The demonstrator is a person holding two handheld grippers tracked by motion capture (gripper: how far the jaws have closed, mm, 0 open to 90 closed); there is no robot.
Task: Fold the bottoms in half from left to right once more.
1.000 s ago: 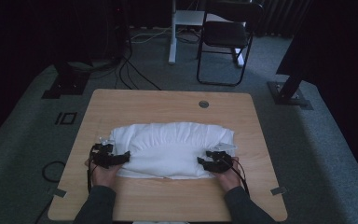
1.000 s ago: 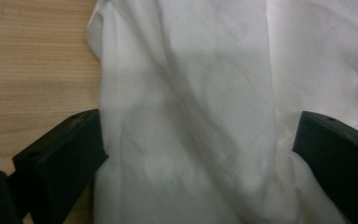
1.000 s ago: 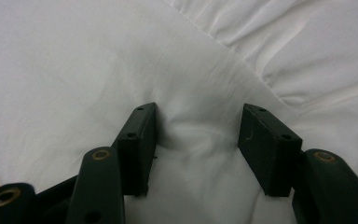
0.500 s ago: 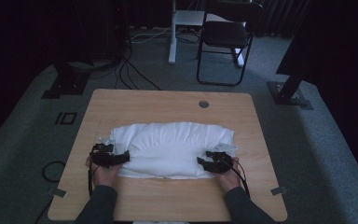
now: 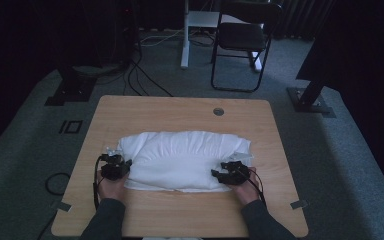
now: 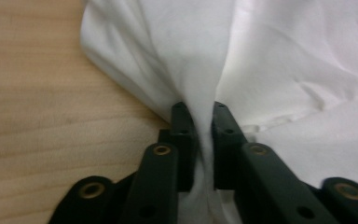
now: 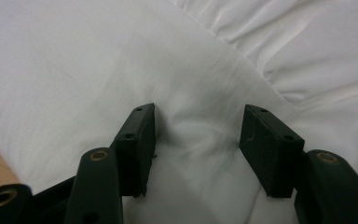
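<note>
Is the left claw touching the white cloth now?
Touching. In the left gripper view the left claw has just closed, and its two black jaws pinch a fold of the white cloth between them.

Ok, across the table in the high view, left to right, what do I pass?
Left gripper, shut on the white cloth's left edge → white cloth → right gripper, jaws open over the cloth's right end → bare wooden table.

white cloth [image 5: 182, 160]: soft woven fabric, matt, creased and gathered into folds
table [image 5: 175, 112]: light wood-grain top, smooth, faint satin sheen
left gripper [image 6: 204, 123]: black plastic jaws, matt, with brass-coloured metal rivets
right gripper [image 7: 196, 140]: black plastic jaws, matt, lightly scuffed, with brass-coloured rivets
floor [image 5: 25, 165]: grey carpet, rough and dull
folding chair [image 5: 240, 37]: dark metal frame, matt dark seat
</note>
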